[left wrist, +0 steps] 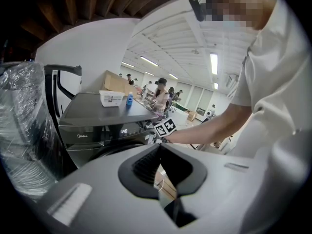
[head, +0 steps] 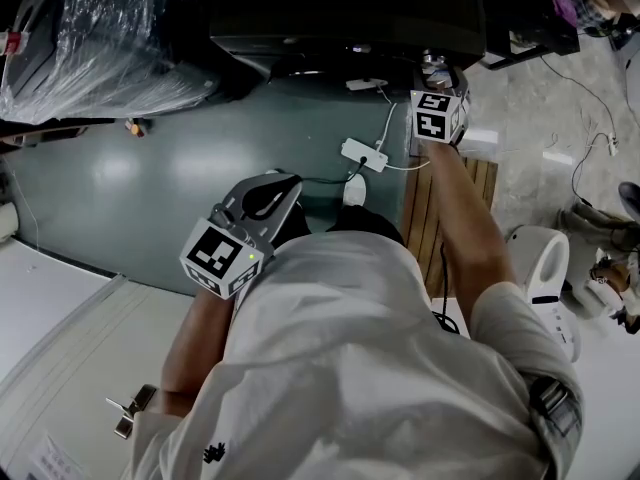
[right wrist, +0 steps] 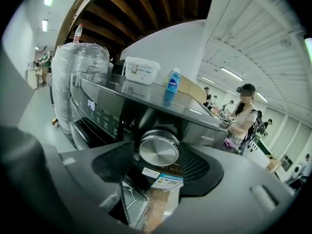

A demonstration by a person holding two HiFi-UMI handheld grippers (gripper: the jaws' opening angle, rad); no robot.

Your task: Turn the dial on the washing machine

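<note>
The dark washing machine (head: pixel 350 18) stands in front of me; the left gripper view shows its lit display and front (left wrist: pixel 97 121). Its round silver dial (right wrist: pixel 159 148) sits on the panel (right wrist: pixel 112 106), also visible from above (head: pixel 433 61). My right gripper (right wrist: pixel 157 155) is at the dial with one jaw pad on each side of it, shut on it; its marker cube (head: pixel 437 113) shows just below the dial. My left gripper (head: pixel 255 218) hangs back near my chest, away from the machine, its jaws shut and empty (left wrist: pixel 158 165).
A white box (right wrist: pixel 141 69) and a blue bottle (right wrist: pixel 172 84) stand on the machine's top. A plastic-wrapped appliance (head: pixel 110 38) is to the left. On the floor lie a white power strip (head: pixel 362 154) with cables and a wooden pallet (head: pixel 440 218). People stand far behind.
</note>
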